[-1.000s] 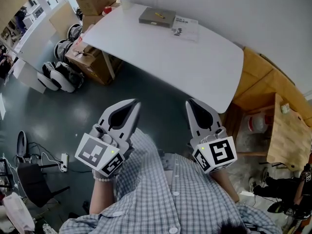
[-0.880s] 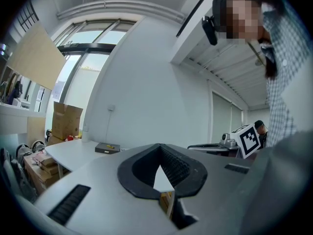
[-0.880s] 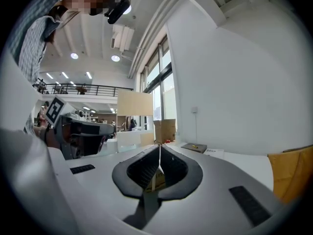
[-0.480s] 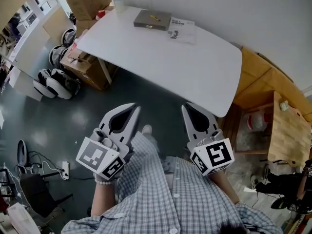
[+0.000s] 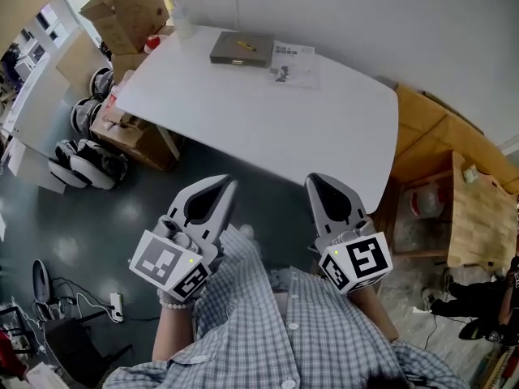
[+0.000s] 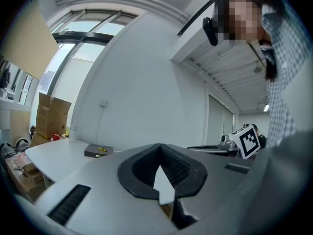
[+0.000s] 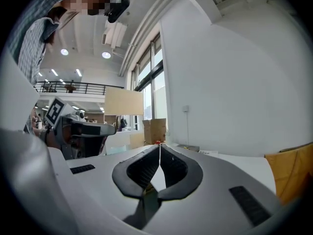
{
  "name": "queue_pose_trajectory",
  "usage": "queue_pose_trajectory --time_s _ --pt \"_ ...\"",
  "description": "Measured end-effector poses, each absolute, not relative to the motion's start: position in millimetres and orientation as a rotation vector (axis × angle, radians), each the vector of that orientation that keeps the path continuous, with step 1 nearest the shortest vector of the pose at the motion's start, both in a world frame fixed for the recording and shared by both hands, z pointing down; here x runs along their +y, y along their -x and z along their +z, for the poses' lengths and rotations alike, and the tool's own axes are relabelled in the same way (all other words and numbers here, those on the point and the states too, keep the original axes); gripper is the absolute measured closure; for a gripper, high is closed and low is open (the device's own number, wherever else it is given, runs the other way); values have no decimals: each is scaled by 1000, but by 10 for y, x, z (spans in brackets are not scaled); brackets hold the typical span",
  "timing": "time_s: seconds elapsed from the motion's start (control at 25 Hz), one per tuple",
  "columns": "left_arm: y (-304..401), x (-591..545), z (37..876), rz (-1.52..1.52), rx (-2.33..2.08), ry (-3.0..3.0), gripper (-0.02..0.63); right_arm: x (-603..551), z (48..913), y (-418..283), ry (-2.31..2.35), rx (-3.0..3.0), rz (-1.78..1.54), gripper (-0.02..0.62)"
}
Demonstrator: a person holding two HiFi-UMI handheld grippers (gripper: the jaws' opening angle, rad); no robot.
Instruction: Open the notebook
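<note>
A closed grey notebook (image 5: 241, 49) lies at the far side of the white table (image 5: 268, 116), with a small yellow thing on its cover. In the left gripper view the notebook (image 6: 98, 151) shows far off, left of the jaws. My left gripper (image 5: 225, 184) and right gripper (image 5: 317, 180) are both shut and empty. They are held side by side in front of the person's chest, short of the table's near edge and far from the notebook. In the right gripper view the notebook (image 7: 188, 148) is a thin strip just past the jaw tips.
A printed sheet (image 5: 292, 61) lies right of the notebook. Cardboard boxes (image 5: 130, 10) stand at the table's left end, and more boxes (image 5: 130, 132) and wheeled devices (image 5: 77, 164) sit on the floor. A wooden cabinet (image 5: 466, 209) stands to the right.
Both grippers and the person have moved toward the table. The table's near edge now lies closer to the jaw tips. Both pairs of jaws stay shut.
</note>
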State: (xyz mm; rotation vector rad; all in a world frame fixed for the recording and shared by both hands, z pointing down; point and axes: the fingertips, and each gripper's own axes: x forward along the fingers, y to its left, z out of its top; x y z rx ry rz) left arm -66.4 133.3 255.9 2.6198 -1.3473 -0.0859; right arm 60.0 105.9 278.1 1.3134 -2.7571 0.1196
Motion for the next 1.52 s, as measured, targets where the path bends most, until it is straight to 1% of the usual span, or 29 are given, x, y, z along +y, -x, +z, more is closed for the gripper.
queue_pose_trajectory --time_s 0.84,1.52 --pt "942 211 2436 -106 -1084 -2769 598 211 2587 -289 -1572 -2635 38 574" --pt "1062 -94 2622 -72 -912 -2813 598 -42 2756 -116 -1691 -2531 64 573"
